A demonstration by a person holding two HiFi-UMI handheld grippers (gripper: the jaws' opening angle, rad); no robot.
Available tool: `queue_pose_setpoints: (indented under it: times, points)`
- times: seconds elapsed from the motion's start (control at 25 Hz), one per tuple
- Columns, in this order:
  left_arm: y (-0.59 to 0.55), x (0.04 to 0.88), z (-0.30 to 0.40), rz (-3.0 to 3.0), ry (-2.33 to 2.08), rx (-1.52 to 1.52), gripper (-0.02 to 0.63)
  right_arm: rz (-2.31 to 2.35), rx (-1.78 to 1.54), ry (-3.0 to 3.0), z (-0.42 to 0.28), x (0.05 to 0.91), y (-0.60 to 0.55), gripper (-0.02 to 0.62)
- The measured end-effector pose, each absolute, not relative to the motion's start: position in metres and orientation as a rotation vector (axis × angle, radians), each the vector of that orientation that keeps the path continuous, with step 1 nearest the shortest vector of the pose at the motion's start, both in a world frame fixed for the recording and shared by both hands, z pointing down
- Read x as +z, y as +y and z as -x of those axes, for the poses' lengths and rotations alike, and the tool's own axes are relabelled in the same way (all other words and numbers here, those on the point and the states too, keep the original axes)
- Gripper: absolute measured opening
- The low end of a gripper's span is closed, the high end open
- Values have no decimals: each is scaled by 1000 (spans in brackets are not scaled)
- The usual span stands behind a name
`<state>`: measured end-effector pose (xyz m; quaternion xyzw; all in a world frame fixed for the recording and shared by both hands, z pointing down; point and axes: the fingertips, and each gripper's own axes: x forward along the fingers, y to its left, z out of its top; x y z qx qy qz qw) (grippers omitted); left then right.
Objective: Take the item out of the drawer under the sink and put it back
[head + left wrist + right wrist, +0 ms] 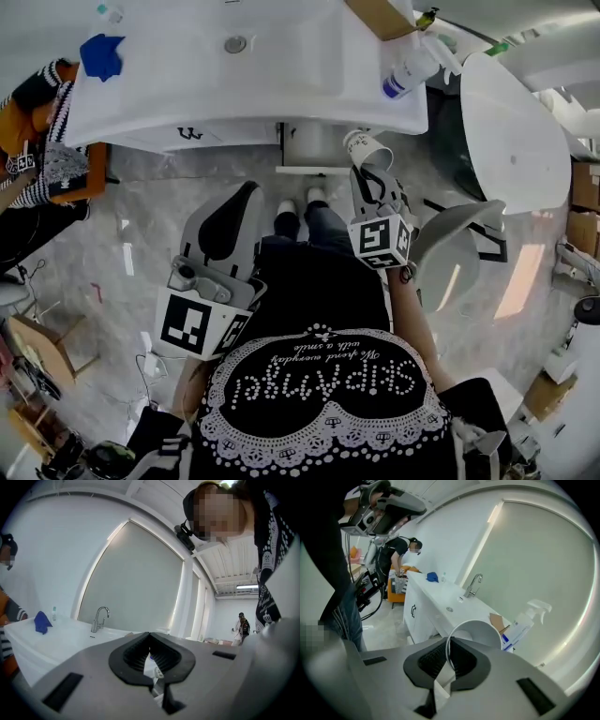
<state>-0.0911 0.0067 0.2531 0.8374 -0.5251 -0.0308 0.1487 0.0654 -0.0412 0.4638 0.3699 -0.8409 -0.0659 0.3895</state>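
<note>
My right gripper (366, 172) is shut on the wall of a white paper cup (367, 147), held in the air just in front of the white sink cabinet (187, 127). In the right gripper view the cup (477, 632) tilts with its mouth towards the camera, and one jaw of the gripper (447, 645) is inside its rim. The drawer (314, 148) under the sink stands pulled out a little, to the cup's left. My left gripper (246, 195) hangs lower at the left, shut and empty; its jaws (150, 637) meet at the tips.
On the counter (309, 75) lie a blue cloth (101, 54), a spray bottle (412, 66) and a cardboard piece (380, 14). The faucet (100, 618) stands at the back. A person (37, 141) crouches at the left. A white rounded fixture (516, 131) stands to the right.
</note>
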Motion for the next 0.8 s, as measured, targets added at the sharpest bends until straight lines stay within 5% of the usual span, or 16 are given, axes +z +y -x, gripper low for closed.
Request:
queue_pose_setpoints:
  times: [0.8]
  points:
    - [3,252,92,-2465,-1457,-106,5,-1332,-103,-2389,-70,338,-25,25]
